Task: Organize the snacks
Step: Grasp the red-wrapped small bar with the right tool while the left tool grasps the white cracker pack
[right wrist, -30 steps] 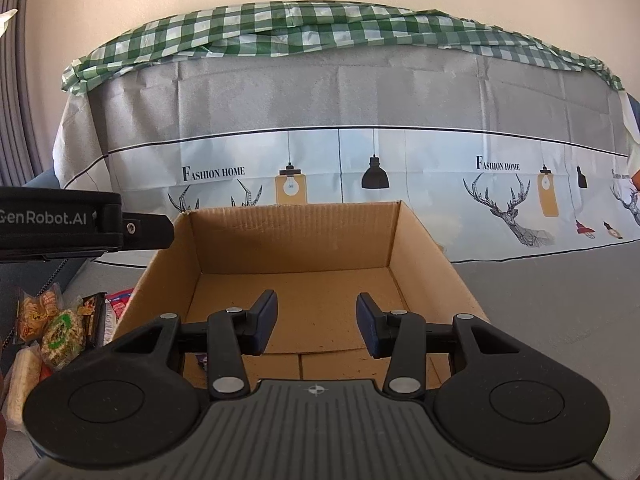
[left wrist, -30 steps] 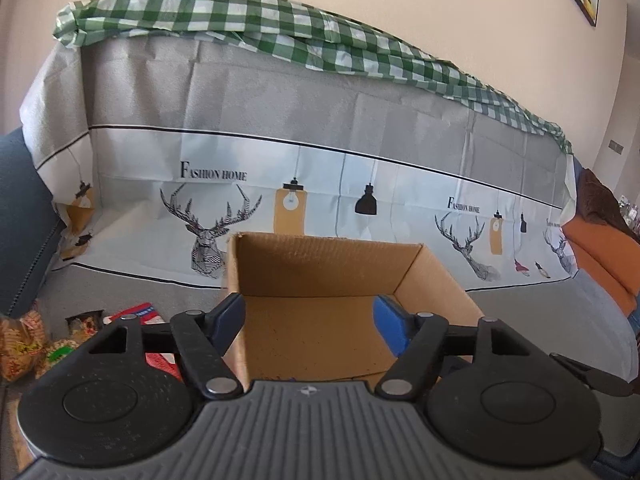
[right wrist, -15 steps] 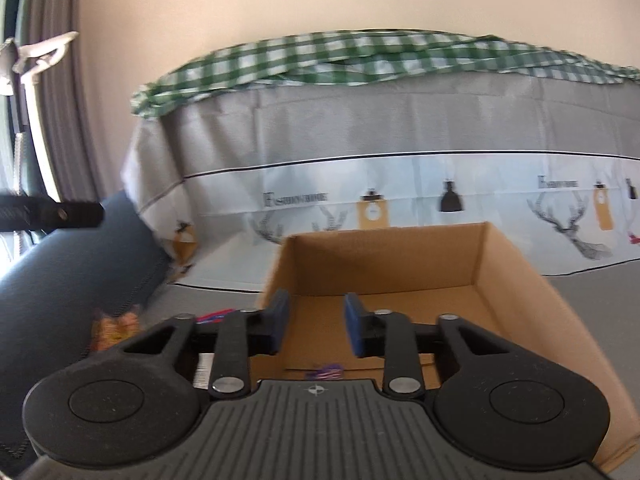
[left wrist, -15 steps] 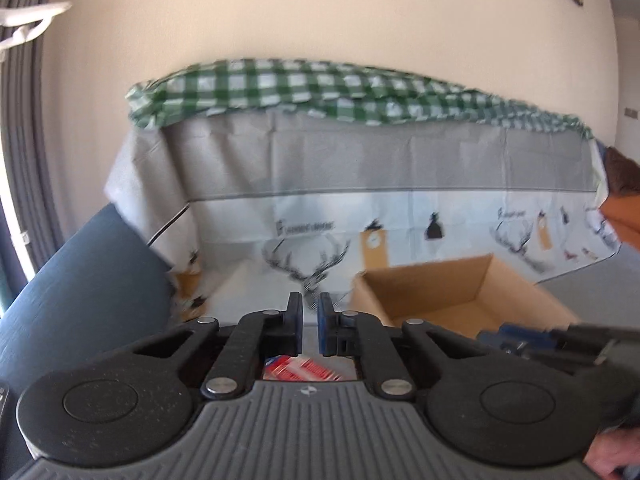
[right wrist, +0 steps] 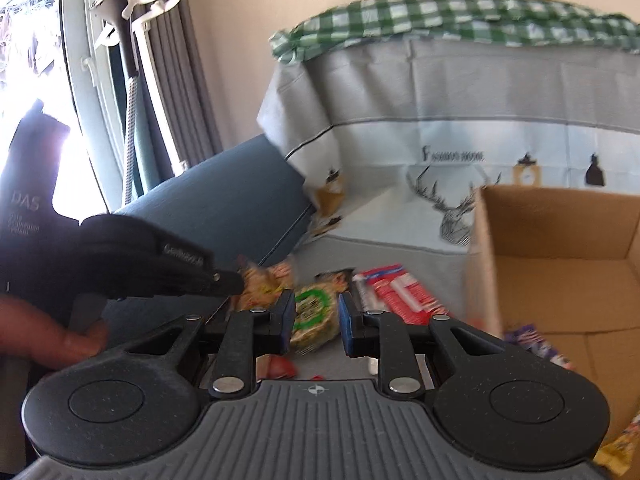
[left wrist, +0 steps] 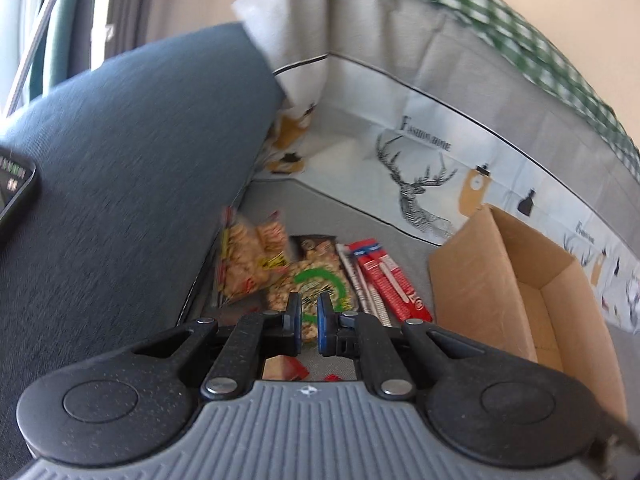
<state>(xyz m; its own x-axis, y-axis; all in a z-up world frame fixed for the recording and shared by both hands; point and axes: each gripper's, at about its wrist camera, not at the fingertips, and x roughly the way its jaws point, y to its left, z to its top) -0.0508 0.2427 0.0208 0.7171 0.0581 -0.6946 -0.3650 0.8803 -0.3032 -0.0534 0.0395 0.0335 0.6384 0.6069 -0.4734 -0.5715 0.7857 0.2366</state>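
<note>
**Snacks heaped beside the cardboard box, both grippers over them**

Snack packets [left wrist: 280, 276] piled on the grey sofa seat [left wrist: 320, 208], between the dark blue armrest [left wrist: 120, 168] and the cardboard box [left wrist: 480, 280]: cracker bags, a green-ringed packet [right wrist: 314, 314], red stick packs [left wrist: 384, 276]. Inside the box, on its floor, one purple wrapper [right wrist: 532, 340]. Left gripper [left wrist: 308, 320] angled down over the heap, jaws closed on nothing. Right gripper [right wrist: 314, 322] aimed at the same heap, jaws slightly apart, empty. At the left of the right view, a hand [right wrist: 48, 336] on the left gripper's handle.
</note>
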